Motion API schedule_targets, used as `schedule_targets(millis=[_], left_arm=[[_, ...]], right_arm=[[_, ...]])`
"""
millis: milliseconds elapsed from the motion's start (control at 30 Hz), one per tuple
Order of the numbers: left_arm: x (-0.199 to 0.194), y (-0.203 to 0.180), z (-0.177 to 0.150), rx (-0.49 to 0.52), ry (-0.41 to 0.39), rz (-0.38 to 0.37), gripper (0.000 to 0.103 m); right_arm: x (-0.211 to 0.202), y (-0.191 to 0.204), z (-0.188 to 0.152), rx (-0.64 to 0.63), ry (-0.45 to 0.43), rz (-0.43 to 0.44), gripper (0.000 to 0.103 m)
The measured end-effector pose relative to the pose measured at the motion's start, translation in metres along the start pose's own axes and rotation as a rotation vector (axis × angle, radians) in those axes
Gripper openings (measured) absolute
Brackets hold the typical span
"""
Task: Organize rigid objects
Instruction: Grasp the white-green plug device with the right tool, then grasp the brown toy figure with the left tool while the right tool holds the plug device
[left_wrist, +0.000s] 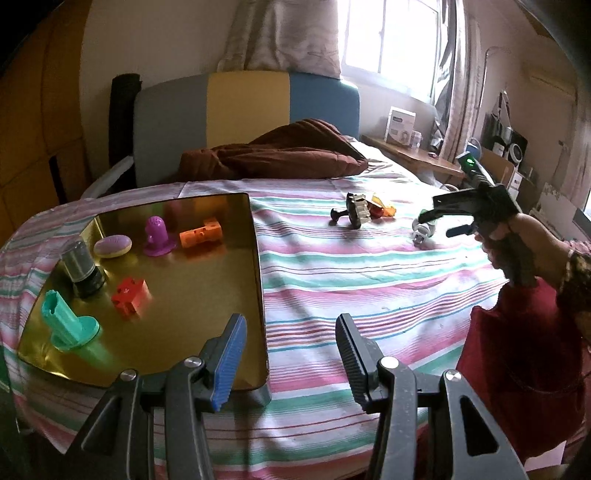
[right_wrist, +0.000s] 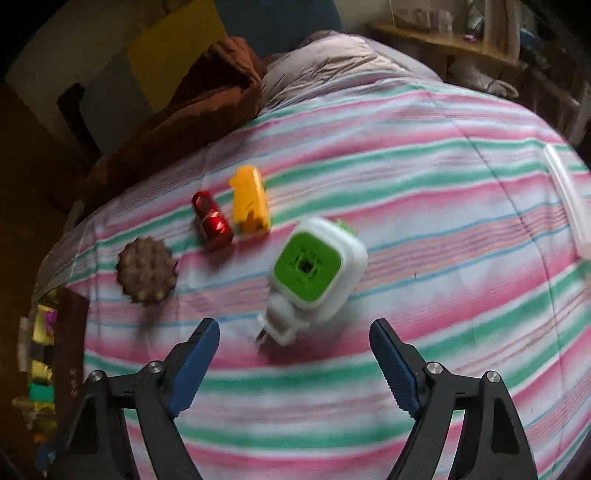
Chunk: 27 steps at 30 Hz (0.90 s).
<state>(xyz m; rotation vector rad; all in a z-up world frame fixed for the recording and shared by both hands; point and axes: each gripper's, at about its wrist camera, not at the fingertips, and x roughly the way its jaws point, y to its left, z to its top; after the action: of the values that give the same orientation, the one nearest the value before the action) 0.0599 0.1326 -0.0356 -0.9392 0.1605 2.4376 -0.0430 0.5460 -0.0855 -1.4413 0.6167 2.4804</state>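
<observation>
A gold tray (left_wrist: 221, 295) lies on the striped bed at the left. It holds a teal piece (left_wrist: 70, 326), a red block (left_wrist: 131, 295), a black jar (left_wrist: 83, 269), an oval soap shape (left_wrist: 112, 246), a purple piece (left_wrist: 158, 236) and an orange block (left_wrist: 201, 234). My left gripper (left_wrist: 291, 358) is open and empty at the tray's near right corner. My right gripper (right_wrist: 293, 363) is open and empty just above a white and green plug adapter (right_wrist: 314, 269). It also shows in the left wrist view (left_wrist: 448, 223). A brown studded disc (right_wrist: 146, 271), a red piece (right_wrist: 212, 221) and a yellow piece (right_wrist: 251, 201) lie beyond.
A brown blanket (left_wrist: 280, 155) lies bunched at the head of the bed. A wooden shelf (left_wrist: 410, 151) with boxes stands at the right under the window. A white lid (right_wrist: 569, 203) lies at the bed's right edge.
</observation>
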Motion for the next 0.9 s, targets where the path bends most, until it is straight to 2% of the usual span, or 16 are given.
schedule_targets(millis=[67, 167, 233, 267, 300, 367, 467, 600, 667, 767, 833, 900], left_arm=[[-0.002, -0.002, 0.001, 0.01, -0.006, 0.007, 0.051], [-0.003, -0.006, 0.004, 0.023, -0.012, 0.021, 0.051], [-0.001, -0.007, 0.006, 0.022, -0.005, 0.022, 0.051], [0.001, -0.008, 0.007, 0.022, 0.0, 0.021, 0.051], [0.004, -0.01, 0.009, 0.022, 0.005, 0.02, 0.051], [0.009, -0.014, 0.013, 0.019, 0.012, 0.012, 0.051], [0.016, -0.024, 0.027, 0.025, 0.004, -0.011, 0.051], [0.034, -0.042, 0.056, 0.023, 0.006, -0.069, 0.051], [0.045, -0.054, 0.07, 0.041, 0.008, -0.092, 0.051], [0.068, -0.068, 0.092, 0.035, 0.023, -0.112, 0.052], [0.087, -0.076, 0.106, 0.028, 0.037, -0.117, 0.057], [0.108, -0.081, 0.119, 0.017, 0.044, -0.12, 0.057]], right_arm=[[0.011, -0.001, 0.008, 0.019, -0.023, -0.011, 0.084], [0.026, -0.006, 0.017, 0.059, -0.037, 0.026, 0.082], [0.034, -0.009, 0.017, 0.077, -0.027, 0.041, 0.071], [0.036, -0.011, 0.017, 0.075, -0.035, 0.027, 0.06], [0.034, -0.012, 0.017, 0.065, -0.041, 0.014, 0.056], [0.033, -0.016, 0.018, 0.063, -0.024, 0.028, 0.055], [0.031, -0.026, 0.014, 0.134, 0.002, 0.093, 0.055], [0.03, -0.015, 0.01, 0.088, 0.063, 0.153, 0.055], [0.032, 0.0, 0.004, 0.017, 0.094, 0.125, 0.055], [0.033, 0.016, 0.001, -0.071, 0.096, 0.059, 0.055], [0.035, 0.015, 0.002, -0.053, 0.097, 0.069, 0.055], [0.035, 0.009, 0.003, -0.02, 0.1, 0.093, 0.055]])
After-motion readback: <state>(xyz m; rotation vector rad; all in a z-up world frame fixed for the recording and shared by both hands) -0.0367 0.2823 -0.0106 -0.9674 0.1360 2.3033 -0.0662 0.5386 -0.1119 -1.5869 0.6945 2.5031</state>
